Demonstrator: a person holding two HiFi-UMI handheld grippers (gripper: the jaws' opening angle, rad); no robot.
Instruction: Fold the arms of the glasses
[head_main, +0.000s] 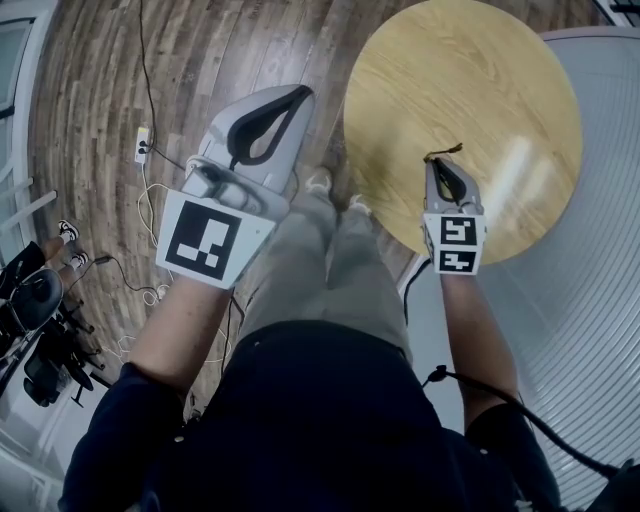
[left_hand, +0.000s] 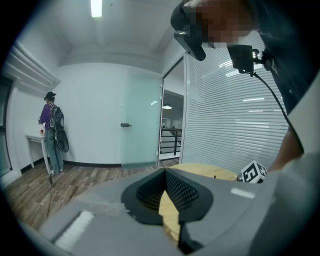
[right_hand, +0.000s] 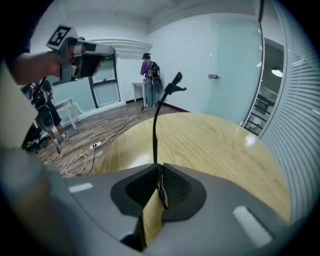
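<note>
**Glasses (head_main: 443, 152) pinched in the right gripper (head_main: 441, 160) at the table's near-left edge**
The right gripper's jaws are closed tight on one thin dark arm of the glasses, which juts out past their tips just above the near-left edge of the round wooden table (head_main: 470, 110). The left gripper (head_main: 298, 95) is off the table over the wood floor (head_main: 200, 60), with its jaws together and nothing between them. Far off, a person with a backpack (right_hand: 148, 70) stands by the wall.
</note>
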